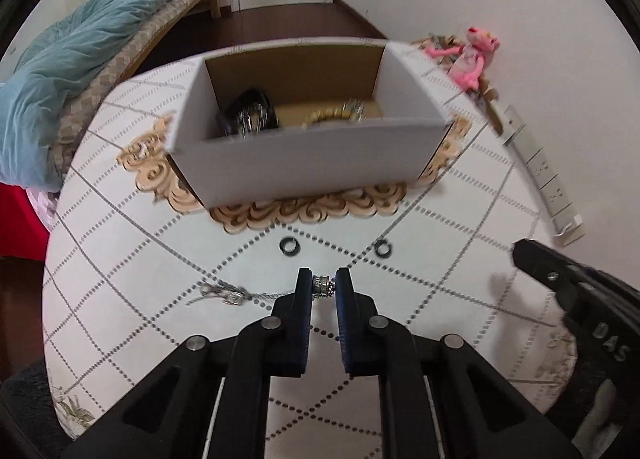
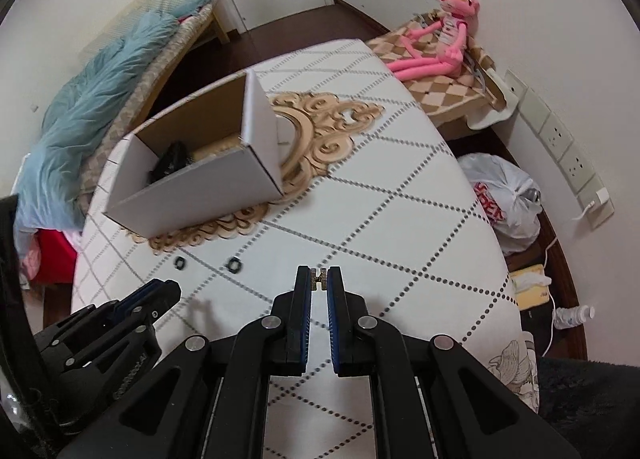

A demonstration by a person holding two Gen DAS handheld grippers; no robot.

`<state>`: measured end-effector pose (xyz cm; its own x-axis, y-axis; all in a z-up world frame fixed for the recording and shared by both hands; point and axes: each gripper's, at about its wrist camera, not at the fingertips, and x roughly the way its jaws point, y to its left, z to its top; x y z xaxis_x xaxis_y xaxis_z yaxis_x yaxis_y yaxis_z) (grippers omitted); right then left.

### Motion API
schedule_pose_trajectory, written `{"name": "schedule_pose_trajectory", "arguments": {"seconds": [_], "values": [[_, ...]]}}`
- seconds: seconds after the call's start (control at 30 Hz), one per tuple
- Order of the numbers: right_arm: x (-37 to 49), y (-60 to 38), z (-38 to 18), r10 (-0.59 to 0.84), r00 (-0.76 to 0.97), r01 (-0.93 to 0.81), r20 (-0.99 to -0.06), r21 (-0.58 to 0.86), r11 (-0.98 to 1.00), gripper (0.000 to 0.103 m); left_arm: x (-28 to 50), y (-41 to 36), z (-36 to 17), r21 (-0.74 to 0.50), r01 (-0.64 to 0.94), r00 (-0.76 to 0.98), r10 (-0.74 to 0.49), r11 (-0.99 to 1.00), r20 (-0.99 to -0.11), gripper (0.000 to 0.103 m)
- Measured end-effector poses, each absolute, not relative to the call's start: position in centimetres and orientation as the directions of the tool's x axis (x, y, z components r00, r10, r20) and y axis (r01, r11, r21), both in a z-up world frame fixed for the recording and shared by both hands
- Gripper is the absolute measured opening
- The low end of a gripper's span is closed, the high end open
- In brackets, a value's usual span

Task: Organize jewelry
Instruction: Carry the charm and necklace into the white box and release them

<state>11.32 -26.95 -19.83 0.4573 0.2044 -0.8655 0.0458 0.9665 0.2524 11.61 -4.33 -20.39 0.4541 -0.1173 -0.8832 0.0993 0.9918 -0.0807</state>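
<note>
My left gripper (image 1: 324,286) is shut on a silver ring (image 1: 323,285) held above the table. A silver chain (image 1: 234,296) lies on the cloth to its left. Two black rings (image 1: 291,246) (image 1: 383,248) lie ahead of it, also in the right wrist view (image 2: 181,262) (image 2: 233,265). My right gripper (image 2: 319,278) is shut on a small gold H-shaped piece (image 2: 319,277). An open white cardboard box (image 1: 304,163) (image 2: 192,195) beyond holds black, silver and gold jewelry (image 1: 250,115).
The table (image 2: 400,219) has a white cloth with dotted diamonds and a gold ornament. A bed with a blue quilt (image 1: 72,71) is at the left. A pink plush toy (image 2: 436,39), wall sockets and a plastic bag (image 2: 504,199) are at the right.
</note>
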Motion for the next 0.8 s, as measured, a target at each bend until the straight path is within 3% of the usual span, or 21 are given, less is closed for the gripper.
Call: {"name": "schedule_pose_trajectory", "arguments": {"seconds": [0.43,0.6,0.8], "values": [[15.0,-25.6,-9.2,0.365,0.544,-0.111,-0.755,0.367,0.924,0.008,14.2,-0.5,-6.5,-0.216,0.175,0.567,-0.277,0.961,-0.775,0.009],[19.4,-24.3,-7.4,0.404,0.521,-0.164,-0.752,0.377,0.912,0.008,18.5,0.1,-4.2,-0.217,0.19,0.568,-0.288,0.957,-0.771,0.009],[25.3,-22.6,-10.1,0.449,0.401,-0.16,-0.798,0.422,0.892,0.008,23.5,0.3,-5.4,-0.175,0.186,0.539,-0.249,0.967,-0.805,0.009]]}}
